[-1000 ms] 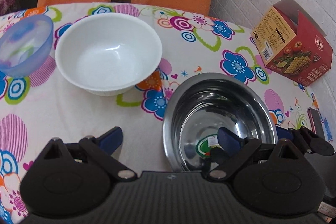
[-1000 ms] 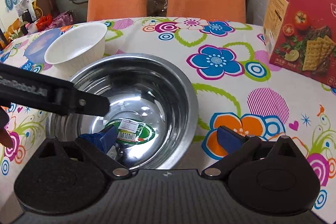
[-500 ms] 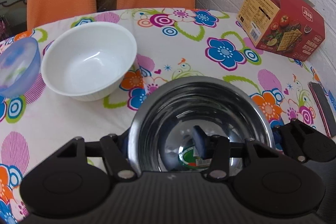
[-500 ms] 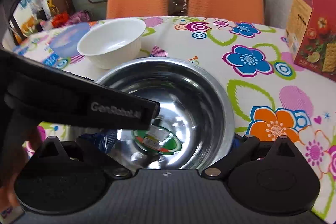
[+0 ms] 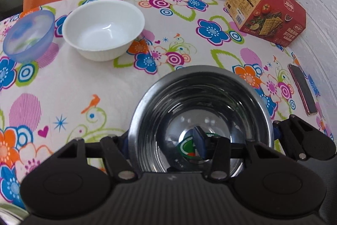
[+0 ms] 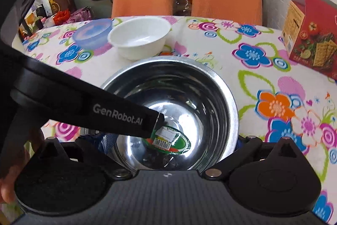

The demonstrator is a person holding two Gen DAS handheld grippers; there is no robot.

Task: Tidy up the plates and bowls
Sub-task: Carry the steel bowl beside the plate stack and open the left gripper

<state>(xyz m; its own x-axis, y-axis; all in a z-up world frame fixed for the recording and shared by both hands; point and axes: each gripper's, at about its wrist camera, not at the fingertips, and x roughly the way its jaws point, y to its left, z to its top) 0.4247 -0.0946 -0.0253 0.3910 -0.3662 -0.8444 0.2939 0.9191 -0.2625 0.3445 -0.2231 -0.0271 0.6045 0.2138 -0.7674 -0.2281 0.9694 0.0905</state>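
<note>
Since the earlier frames both hand-held grippers have closed in on the steel mixing bowl, which now fills the near foreground of both wrist views. The left hand-held gripper pinches the bowl's left wall, one blue pad inside near the green sticker on the base, the other outside the rim. The right hand-held gripper straddles the bowl much wider, its jaws lost behind the rim on either side, so I cannot tell whether it grips or merely brackets.

Whether the bowl rests on the floral worktop or is lifted is unclear. Straight ahead of it, farther along the gripper fingers' line, sits the white bowl, and just left of that, almost touching, the translucent blue bowl. The steel bowl is round and symmetric, so no axis matters; its polished wall is thin, hard and likely slippery. It looks widest of the three, so it probably belongs at the bottom of a nested stack. A cracker box and a phone lie off to the right.
</note>
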